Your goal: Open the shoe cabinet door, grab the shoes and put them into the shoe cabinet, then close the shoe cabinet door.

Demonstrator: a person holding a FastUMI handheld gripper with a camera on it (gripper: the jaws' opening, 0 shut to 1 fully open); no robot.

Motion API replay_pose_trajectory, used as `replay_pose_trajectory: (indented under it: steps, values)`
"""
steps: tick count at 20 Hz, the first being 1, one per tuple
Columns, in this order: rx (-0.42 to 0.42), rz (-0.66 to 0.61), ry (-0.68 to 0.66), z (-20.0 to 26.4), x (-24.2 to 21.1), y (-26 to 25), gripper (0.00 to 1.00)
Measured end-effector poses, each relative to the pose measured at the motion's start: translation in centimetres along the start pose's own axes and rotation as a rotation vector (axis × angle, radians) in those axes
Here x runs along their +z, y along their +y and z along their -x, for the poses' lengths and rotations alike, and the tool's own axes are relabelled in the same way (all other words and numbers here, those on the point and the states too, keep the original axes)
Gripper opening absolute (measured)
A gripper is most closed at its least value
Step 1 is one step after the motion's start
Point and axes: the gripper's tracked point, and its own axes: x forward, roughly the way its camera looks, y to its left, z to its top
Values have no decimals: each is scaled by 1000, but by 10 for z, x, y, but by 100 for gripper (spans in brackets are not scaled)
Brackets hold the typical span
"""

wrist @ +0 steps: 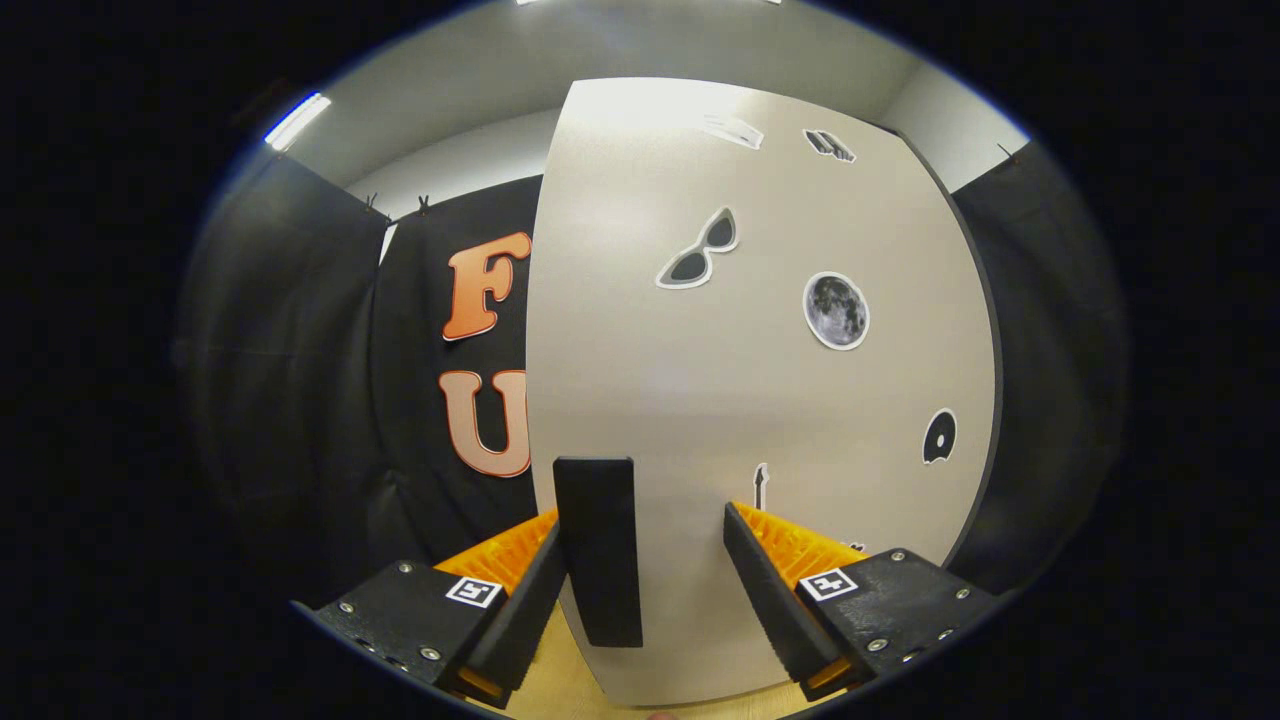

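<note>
The beige shoe cabinet door (pixel 700 390) stands close in front of me, with several stickers on its face. A black upright handle (pixel 598 550) is fixed near the door's left edge. My gripper (pixel 643 520) is open around the handle. The left finger lies right against the handle's left side, and a wide gap of bare door separates the handle from the right finger. The door's left edge stands out against the black cloth behind it.
Black booth cloth hangs to the left and right of the door. A strip of light wooden floor (pixel 560 680) shows below the door between the fingers. A white ceiling with a light strip (pixel 297 120) is above.
</note>
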Motion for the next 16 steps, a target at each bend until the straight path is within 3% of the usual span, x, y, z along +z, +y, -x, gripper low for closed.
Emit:
replay_pose_trajectory:
  steps: [9, 16]
  values:
    - [-48, -7, 11, -6, -2, -5, 93]
    - [-19, -13, -16, 15, 7, 3, 93]
